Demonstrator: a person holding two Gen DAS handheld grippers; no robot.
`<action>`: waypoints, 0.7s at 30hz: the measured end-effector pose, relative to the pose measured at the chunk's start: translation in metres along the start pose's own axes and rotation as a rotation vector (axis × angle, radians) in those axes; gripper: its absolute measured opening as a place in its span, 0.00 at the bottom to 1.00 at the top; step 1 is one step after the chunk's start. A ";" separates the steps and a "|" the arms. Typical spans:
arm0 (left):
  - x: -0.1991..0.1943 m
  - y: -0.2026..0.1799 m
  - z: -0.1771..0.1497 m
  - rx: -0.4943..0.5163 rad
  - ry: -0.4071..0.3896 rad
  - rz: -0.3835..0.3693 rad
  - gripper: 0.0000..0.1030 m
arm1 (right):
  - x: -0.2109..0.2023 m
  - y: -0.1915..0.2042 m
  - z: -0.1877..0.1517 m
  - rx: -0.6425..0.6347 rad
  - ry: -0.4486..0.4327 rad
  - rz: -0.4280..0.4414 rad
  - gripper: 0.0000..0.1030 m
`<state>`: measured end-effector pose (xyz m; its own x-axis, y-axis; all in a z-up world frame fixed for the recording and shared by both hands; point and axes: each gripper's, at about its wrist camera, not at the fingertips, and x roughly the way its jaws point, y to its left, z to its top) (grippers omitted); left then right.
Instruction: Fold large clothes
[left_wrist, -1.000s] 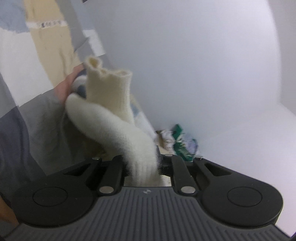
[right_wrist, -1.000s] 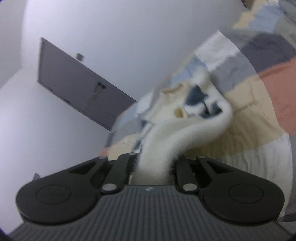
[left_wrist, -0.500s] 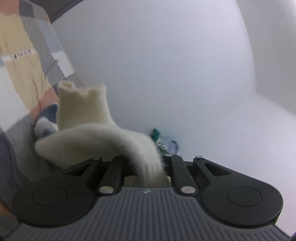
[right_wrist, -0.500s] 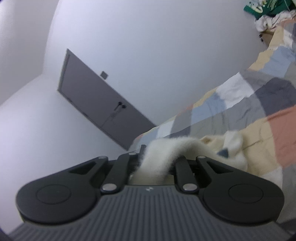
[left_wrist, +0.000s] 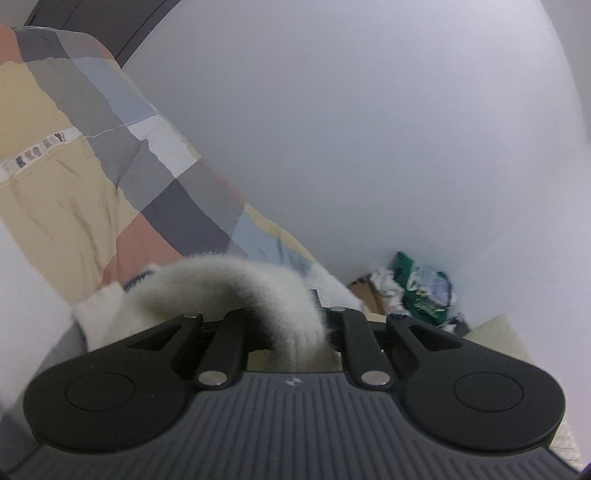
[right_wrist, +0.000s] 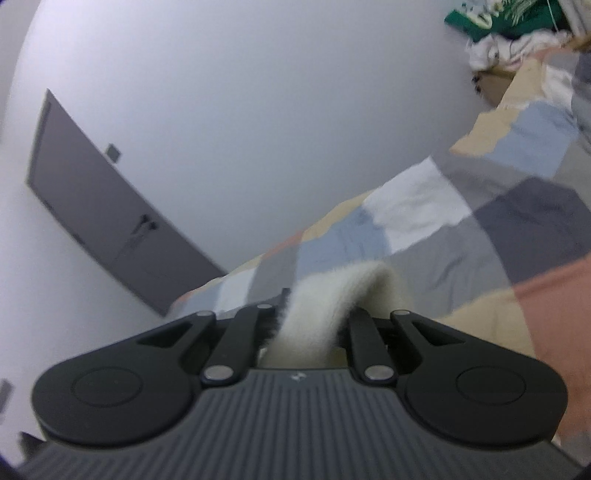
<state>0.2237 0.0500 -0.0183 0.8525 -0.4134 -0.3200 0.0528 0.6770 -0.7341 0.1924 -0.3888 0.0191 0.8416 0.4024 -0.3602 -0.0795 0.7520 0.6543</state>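
A fluffy cream sweater (left_wrist: 229, 288) lies on a patchwork bedspread (left_wrist: 66, 192). My left gripper (left_wrist: 291, 332) is shut on a fold of the sweater, which arches up out of the jaws and drops to the left. My right gripper (right_wrist: 306, 328) is shut on another part of the cream sweater (right_wrist: 332, 299), which rises from the jaws and hangs over to the right. Most of the garment is hidden below both gripper bodies.
The bedspread (right_wrist: 461, 236) has grey, blue, beige, white and salmon patches. A pile of green and white clothes (left_wrist: 417, 284) lies by the white wall; it also shows in the right wrist view (right_wrist: 509, 22). A grey door (right_wrist: 107, 206) stands on the left.
Both grippers have lowered toward the bed with the sweater still held. The sweater's neck opening has dropped out of the left view, and less of the garment shows in both views.
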 end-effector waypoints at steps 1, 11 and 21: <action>0.010 0.003 0.002 0.012 0.007 0.014 0.14 | 0.011 -0.003 -0.002 -0.001 -0.011 -0.019 0.12; 0.141 0.085 0.015 -0.025 0.111 0.104 0.15 | 0.124 -0.057 -0.027 0.072 -0.002 -0.191 0.12; 0.203 0.135 0.009 -0.062 0.208 0.179 0.18 | 0.193 -0.097 -0.053 0.110 0.051 -0.264 0.12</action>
<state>0.4079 0.0631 -0.1773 0.7201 -0.4107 -0.5592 -0.1265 0.7148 -0.6878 0.3339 -0.3564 -0.1488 0.7973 0.2285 -0.5586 0.1989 0.7744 0.6006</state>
